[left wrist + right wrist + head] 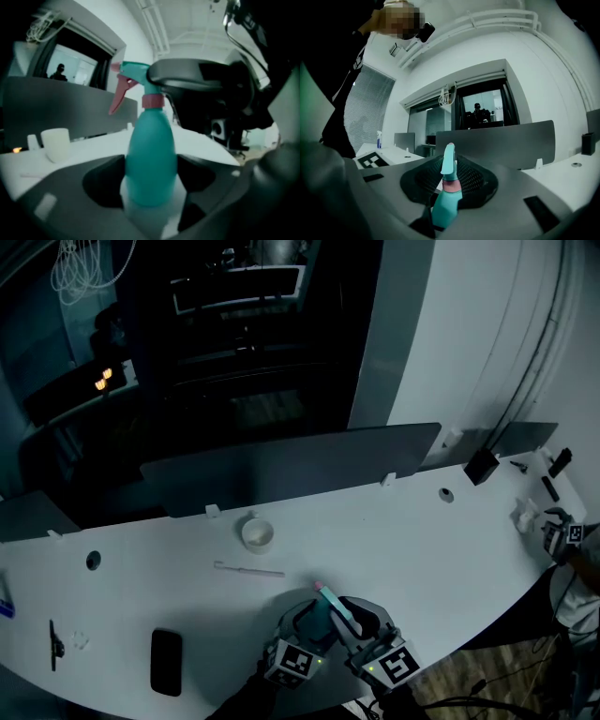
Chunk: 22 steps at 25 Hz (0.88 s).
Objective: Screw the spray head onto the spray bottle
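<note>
A teal spray bottle [337, 618] with a pink collar and pink trigger sits between both grippers at the white table's front edge [441, 606]. In the left gripper view its body [151, 159] fills the gap between the jaws, and my left gripper [150, 190] is shut on it. The spray head [133, 75] sits on the neck, with the right gripper's dark jaw over its rear. In the right gripper view my right gripper [450, 185] is shut on the spray head [449, 161], just above the collar [451, 186]. In the head view the left gripper [314, 622] and right gripper [354, 615] stand close together.
A small white cup [257, 534] and a thin stick [248, 569] lie beyond the grippers. A black flat object [166, 662] lies at the front left. A grey partition [281, 470] runs along the table's back, and small parts [548, 517] lie at the far right.
</note>
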Each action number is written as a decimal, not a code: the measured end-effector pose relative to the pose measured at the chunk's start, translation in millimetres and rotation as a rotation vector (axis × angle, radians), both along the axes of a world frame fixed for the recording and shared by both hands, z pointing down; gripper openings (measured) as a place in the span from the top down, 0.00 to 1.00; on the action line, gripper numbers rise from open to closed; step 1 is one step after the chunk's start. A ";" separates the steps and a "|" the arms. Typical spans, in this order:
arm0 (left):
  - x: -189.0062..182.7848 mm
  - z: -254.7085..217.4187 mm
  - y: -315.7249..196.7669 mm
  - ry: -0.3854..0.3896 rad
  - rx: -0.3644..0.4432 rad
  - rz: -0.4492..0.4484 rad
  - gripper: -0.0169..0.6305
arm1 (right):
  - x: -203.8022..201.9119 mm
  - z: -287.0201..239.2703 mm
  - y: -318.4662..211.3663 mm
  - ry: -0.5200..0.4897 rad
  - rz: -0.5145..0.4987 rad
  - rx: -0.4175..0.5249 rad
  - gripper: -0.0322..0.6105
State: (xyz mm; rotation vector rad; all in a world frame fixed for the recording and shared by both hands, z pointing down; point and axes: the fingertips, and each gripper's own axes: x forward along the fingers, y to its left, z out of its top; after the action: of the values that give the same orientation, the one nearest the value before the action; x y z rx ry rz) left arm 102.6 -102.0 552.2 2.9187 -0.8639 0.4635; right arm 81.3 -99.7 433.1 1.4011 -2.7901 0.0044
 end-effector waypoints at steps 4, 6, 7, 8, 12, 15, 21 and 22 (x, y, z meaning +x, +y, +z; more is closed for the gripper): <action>-5.9 4.7 -1.0 -0.013 0.000 -0.325 0.44 | -2.7 0.8 0.4 0.011 0.016 0.002 0.82; -6.5 3.0 -0.7 -0.007 -0.012 -0.325 0.44 | -3.1 0.2 0.1 0.009 0.007 0.002 0.81; -5.9 3.0 -0.9 -0.003 -0.012 -0.277 0.43 | -2.6 0.0 -0.2 0.008 0.001 0.001 0.81; -5.4 3.1 -1.3 -0.002 -0.001 -0.205 0.43 | -2.3 0.4 -0.4 0.009 -0.006 -0.002 0.81; -0.9 2.8 -1.9 -0.049 0.030 0.189 0.30 | -1.4 0.5 -1.2 0.009 -0.034 -0.016 0.81; 5.9 6.9 6.2 -0.125 -0.013 0.371 0.41 | -1.1 0.0 -1.0 0.009 -0.038 -0.013 0.81; -0.9 3.2 -2.7 -0.056 0.022 0.049 0.42 | -3.9 0.5 -1.4 0.004 -0.019 -0.005 0.81; -2.2 0.8 -4.9 -0.052 0.017 -0.046 0.43 | -4.4 0.3 -1.5 0.003 -0.012 -0.004 0.81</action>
State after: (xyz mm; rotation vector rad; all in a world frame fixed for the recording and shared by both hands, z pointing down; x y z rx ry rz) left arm 100.5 -106.9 553.0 2.9069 -0.9440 0.5342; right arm 77.0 -101.3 433.4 1.3822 -2.7944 0.0071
